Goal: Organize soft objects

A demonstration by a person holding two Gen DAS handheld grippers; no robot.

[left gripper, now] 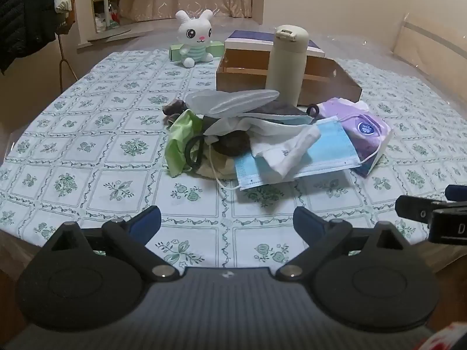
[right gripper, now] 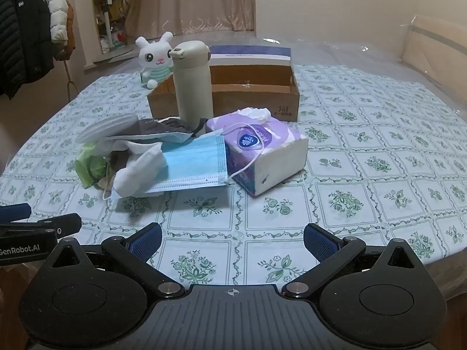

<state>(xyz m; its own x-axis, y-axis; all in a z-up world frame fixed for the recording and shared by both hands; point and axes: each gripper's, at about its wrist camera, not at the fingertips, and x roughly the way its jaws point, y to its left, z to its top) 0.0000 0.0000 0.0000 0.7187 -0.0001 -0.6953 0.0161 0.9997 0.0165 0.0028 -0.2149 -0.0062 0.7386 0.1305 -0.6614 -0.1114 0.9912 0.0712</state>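
Observation:
A heap of soft things lies mid-table: a blue face mask (left gripper: pixel 318 157) (right gripper: pixel 194 164), a white cloth (left gripper: pixel 287 148) (right gripper: pixel 140 169), a green cloth (left gripper: pixel 181 143) (right gripper: pixel 90 164), a black hair tie (left gripper: pixel 194 150), dark fabric and a clear pouch (left gripper: pixel 233 103). A purple tissue pack (left gripper: pixel 364 137) (right gripper: pixel 262 151) lies at the heap's right. A white bunny plush (left gripper: pixel 195 39) (right gripper: pixel 154 58) sits at the back. My left gripper (left gripper: pixel 226 224) and right gripper (right gripper: pixel 232 240) hover open near the front edge, short of the heap, nothing between their fingers.
A cream flask (left gripper: pixel 287 64) (right gripper: pixel 191 81) stands in front of an open cardboard box (left gripper: pixel 329 87) (right gripper: pixel 256 99), with a blue-and-white box (right gripper: pixel 251 55) behind. The round table (right gripper: pixel 379 145) has a floral cloth. Coats (right gripper: pixel 26 35) hang at the left.

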